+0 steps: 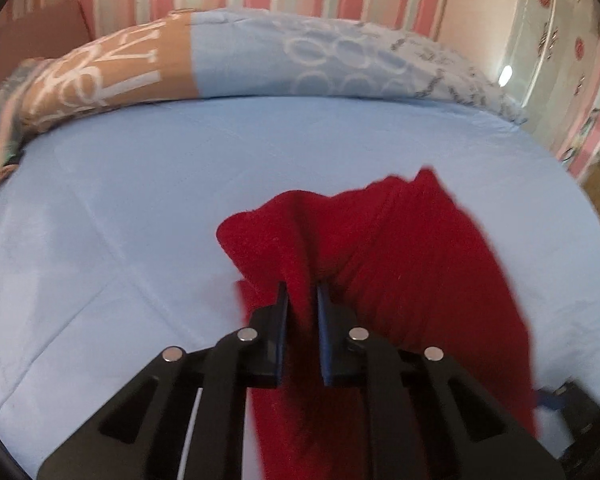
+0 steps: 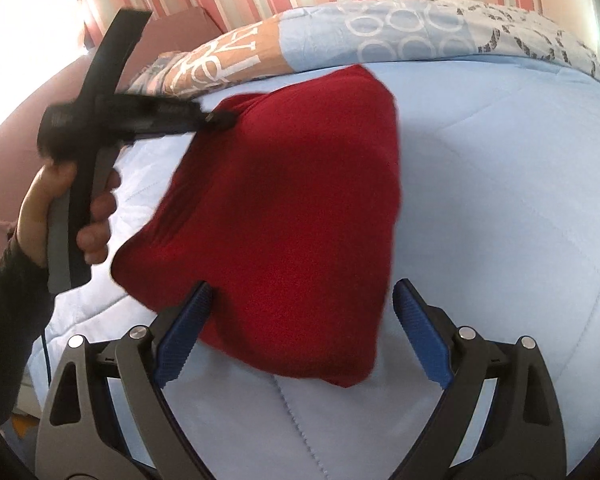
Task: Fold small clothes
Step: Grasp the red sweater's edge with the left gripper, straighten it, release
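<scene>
While left tool (image 1: pixel 302 294) pinches red cloth (image 2: pixel 284 208), lifting its far corner off the bed (image 2: pixel 500 200) | right tool (image 2: pixel 302 308) gapes wide, empty, at cloth's near edge

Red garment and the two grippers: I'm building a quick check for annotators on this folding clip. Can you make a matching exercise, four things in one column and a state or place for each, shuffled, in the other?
Things:
1. left gripper
2. right gripper
3. red garment
4. patterned pillow

States or places:
A. lies at the far edge of the blue bedcover, by the striped wall
B. jaws spread wide, pressing on nothing
C. pinched at one edge and partly lifted off the bed
D. jaws shut on a bunched fold of cloth

Pairs: 1-D, 2-B, 3-C, 4-A
</scene>
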The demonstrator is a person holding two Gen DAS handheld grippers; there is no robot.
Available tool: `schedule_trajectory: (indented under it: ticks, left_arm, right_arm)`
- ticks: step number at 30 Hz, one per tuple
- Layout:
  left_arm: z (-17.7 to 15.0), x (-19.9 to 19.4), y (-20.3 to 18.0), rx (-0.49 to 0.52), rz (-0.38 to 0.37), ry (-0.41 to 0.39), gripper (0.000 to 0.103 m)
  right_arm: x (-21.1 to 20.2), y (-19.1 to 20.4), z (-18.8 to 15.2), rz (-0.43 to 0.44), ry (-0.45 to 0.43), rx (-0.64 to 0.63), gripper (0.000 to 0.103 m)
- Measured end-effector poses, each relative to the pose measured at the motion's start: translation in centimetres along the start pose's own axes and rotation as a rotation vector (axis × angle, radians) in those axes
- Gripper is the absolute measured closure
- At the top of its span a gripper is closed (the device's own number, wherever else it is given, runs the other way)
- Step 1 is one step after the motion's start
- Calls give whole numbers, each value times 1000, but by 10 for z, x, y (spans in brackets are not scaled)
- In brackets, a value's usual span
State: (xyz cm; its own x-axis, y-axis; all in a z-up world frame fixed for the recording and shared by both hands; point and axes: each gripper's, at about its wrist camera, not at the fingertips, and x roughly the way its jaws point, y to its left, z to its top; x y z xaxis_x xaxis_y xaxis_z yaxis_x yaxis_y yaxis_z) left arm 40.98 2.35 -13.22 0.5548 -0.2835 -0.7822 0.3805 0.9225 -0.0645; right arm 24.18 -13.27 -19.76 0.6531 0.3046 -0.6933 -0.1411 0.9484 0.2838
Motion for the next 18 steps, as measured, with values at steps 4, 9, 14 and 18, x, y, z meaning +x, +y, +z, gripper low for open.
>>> schedule_trajectory:
  ticks: [4,9,14,18]
  left_arm:
    - [-17,28,16,-24,56,43,88]
    - [-9,8,7,4,20,10,73]
    - [-7,-28,-8,31,-17,-29,66]
    - [-22,-37,-33,77,40,-34,55]
  right_arm:
    - [18,-10,-4,20,67,47,11]
    - [-4,-5,5,47,18,24,11]
    - [-42,-15,31,32,-101,22,11]
    - [-25,-26,49,-136,-105,-3,11]
